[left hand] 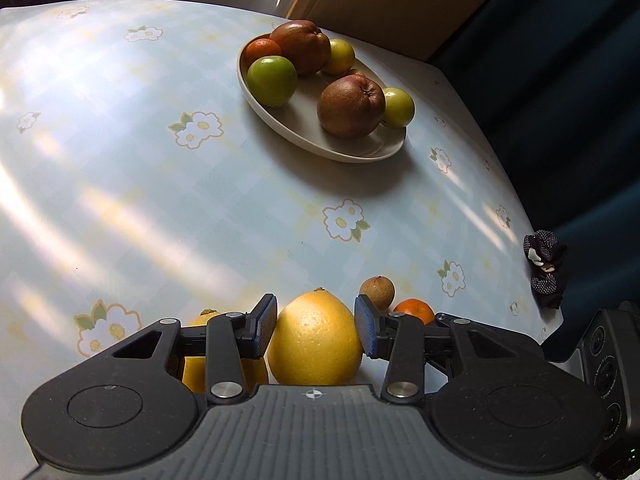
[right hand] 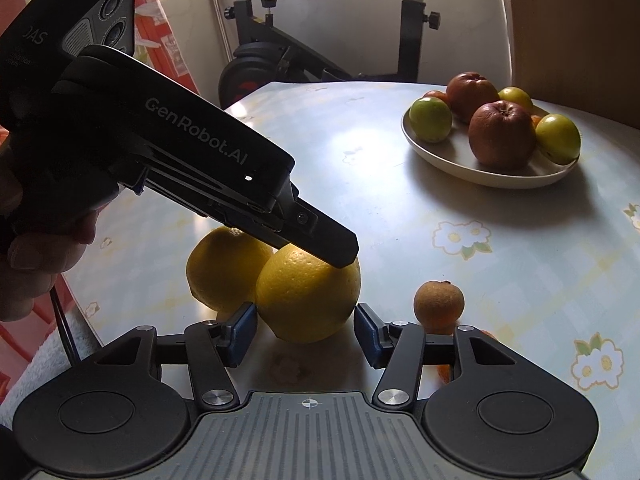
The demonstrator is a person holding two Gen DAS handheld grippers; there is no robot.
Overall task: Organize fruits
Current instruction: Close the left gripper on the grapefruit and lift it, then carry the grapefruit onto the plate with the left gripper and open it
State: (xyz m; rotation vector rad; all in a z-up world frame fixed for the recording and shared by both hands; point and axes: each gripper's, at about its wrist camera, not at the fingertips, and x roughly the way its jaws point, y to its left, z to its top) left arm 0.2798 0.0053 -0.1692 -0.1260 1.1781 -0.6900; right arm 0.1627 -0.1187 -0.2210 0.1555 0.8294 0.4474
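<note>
At the table's point(left hand: 120, 184) near edge, the left gripper point(left hand: 316, 330) straddles the big yellow citrus point(left hand: 314, 344), pads touching or nearly so, likely readying a lift. The right gripper point(right hand: 306, 332) waits wide open beside it. Farther off, toward the far edge, the plate point(left hand: 352, 148) of fruit sits ready.

Only readable branding I could spot was "GenRobot.AI", printed in pale letters along the dark side of the left gripper point(right hand: 338, 254) as it showed in the right wrist view. Up on the camera module point(right hand: 80, 20) at the back of that same unit there were the letters "AS", cut off at the frame edge, with a couple of tiny lines under them that were too small to read. The other view had small print on a black device point(left hand: 608, 364) at the right edge, unreadable too.
</note>
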